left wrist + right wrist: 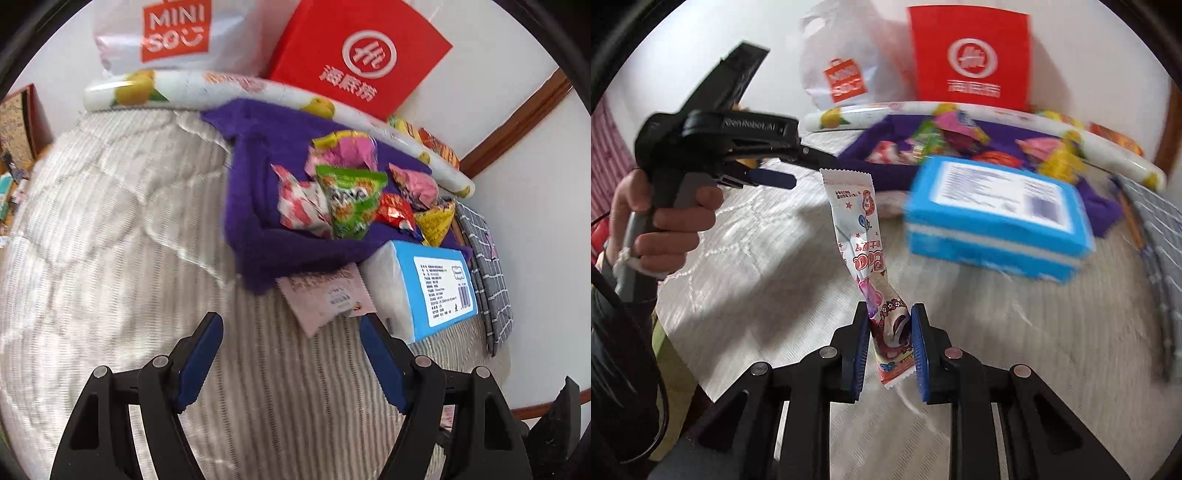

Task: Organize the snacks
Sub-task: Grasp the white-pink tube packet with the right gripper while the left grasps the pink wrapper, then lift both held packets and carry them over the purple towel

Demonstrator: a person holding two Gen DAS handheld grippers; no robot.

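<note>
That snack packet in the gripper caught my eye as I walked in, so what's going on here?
A person is sorting snacks on a bed with two handheld grippers. The right gripper is shut on a long pink-and-white snack packet, held up above the quilt. The left gripper is open and holds nothing. More wrapped snacks lie piled on a purple cloth, with a blue tissue pack at its near edge.
</note>
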